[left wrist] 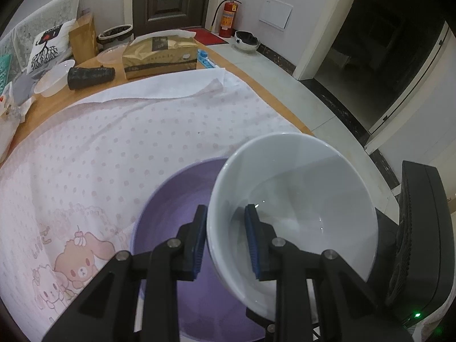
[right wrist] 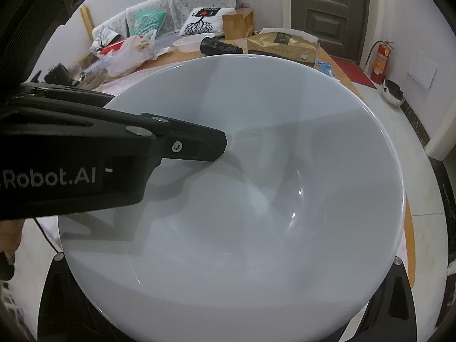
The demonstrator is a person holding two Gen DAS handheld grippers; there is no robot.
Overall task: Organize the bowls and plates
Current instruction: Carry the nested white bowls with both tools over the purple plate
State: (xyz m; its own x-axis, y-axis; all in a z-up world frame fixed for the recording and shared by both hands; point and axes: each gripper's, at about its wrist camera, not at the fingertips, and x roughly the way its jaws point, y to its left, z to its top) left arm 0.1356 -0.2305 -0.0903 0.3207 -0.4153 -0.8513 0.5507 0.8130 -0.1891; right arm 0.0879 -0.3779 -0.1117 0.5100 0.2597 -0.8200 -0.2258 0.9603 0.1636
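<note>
The left gripper (left wrist: pixel 226 238) pinches the white bowl's (left wrist: pixel 299 176) rim (tilted) over the purple bowl (left wrist: pixel 168 196). That purple bowl sits near the table's (left wrist: pixel 51 108) front edge. I cannot tell the right gripper's grip.

Pink dotted cloth (left wrist: pixel 128 142) with cartoon animals covers the near part of the wooden surface (left wrist: pixel 51 105). At the far edge: gold tissue pack (left wrist: pixel 159 55), black cylinder (left wrist: pixel 91 77) lying on its side, clear plastic tub (left wrist: pixel 54 78), brown box (left wrist: pixel 82 38). Printed cushion (left wrist: pixel 48 47) behind. Red fire extinguisher (left wrist: pixel 228 17) stands by the dark door (left wrist: pixel 171 0).
</note>
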